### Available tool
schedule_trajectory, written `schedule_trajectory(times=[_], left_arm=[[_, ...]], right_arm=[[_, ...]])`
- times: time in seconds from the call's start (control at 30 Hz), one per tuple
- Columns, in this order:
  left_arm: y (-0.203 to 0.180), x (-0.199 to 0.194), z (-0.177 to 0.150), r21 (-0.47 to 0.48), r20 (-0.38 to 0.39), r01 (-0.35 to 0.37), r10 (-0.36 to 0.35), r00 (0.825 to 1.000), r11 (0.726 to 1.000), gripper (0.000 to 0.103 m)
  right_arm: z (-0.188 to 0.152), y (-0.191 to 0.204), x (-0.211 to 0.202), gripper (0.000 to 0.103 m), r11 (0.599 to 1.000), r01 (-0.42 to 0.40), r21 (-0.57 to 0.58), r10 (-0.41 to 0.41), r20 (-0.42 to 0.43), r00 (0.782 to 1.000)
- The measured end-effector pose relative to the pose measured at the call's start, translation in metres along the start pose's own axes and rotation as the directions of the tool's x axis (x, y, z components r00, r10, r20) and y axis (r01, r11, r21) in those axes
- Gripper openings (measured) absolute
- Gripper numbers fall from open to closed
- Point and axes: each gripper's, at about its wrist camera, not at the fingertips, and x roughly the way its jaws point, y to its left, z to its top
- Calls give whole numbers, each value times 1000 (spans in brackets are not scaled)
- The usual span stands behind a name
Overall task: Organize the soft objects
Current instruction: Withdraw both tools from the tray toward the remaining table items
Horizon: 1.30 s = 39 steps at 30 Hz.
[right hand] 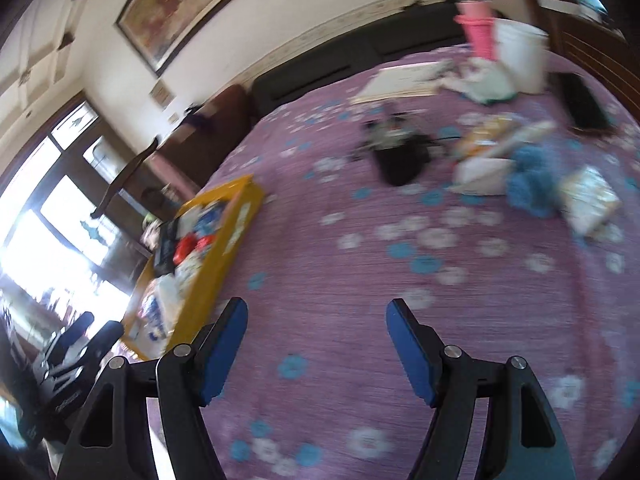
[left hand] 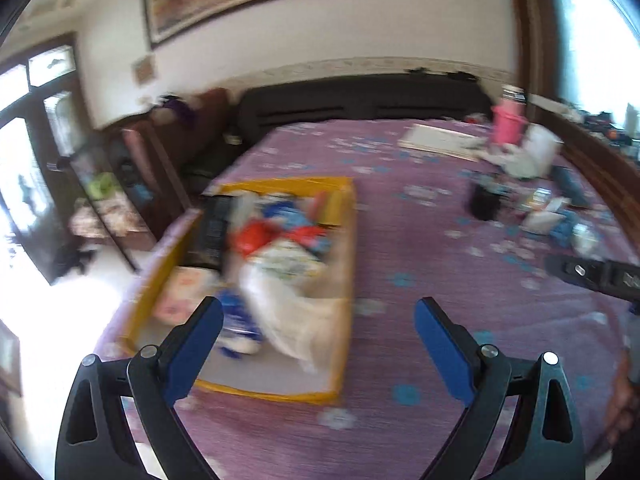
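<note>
A yellow-rimmed box (left hand: 344, 216) lies on the purple flowered bed (left hand: 420, 264) at its left edge, filled with soft packets, a white bag (left hand: 288, 312) and a dark item. It also shows in the right wrist view (right hand: 236, 232). My left gripper (left hand: 319, 312) is open and empty, hovering near the box's right front corner. My right gripper (right hand: 316, 312) is open and empty above bare bedspread. A blue fluffy cloth (right hand: 532, 176) and pale packets (right hand: 588, 200) lie scattered at the far right of the bed. Both views are blurred.
A black pouch (right hand: 400, 156) lies mid-bed. A pink container (right hand: 478, 32), a white bucket (right hand: 520, 56) and a flat white board (right hand: 400, 80) stand near the dark headboard (left hand: 360, 100). Dark wooden furniture (left hand: 132, 184) and bright windows are left of the bed.
</note>
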Motion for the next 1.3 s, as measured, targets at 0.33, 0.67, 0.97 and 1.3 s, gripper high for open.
schedule_trajectory(times=[0.33,0.67,0.97,1.3], left_arm=[[-46,28,-16,8,-141,243,-240,960,970,96],[-52,38,-17,-14,-169,290,-288,943,957,96],[-42,29,-16,-23,-148,296,-296,944,955,96],[-18,40,-14,-92,-149,306,-317,937,948,96]], right_arm=[[17,-82,-39,77,980,122,156,-135,79,988],[69,-108,-32,77,939,275,206,-303,118,946],[155,-117,56,77,878,444,179,-457,40,888],[102,-55,89,68,974,224,-41,-228,-201,953]])
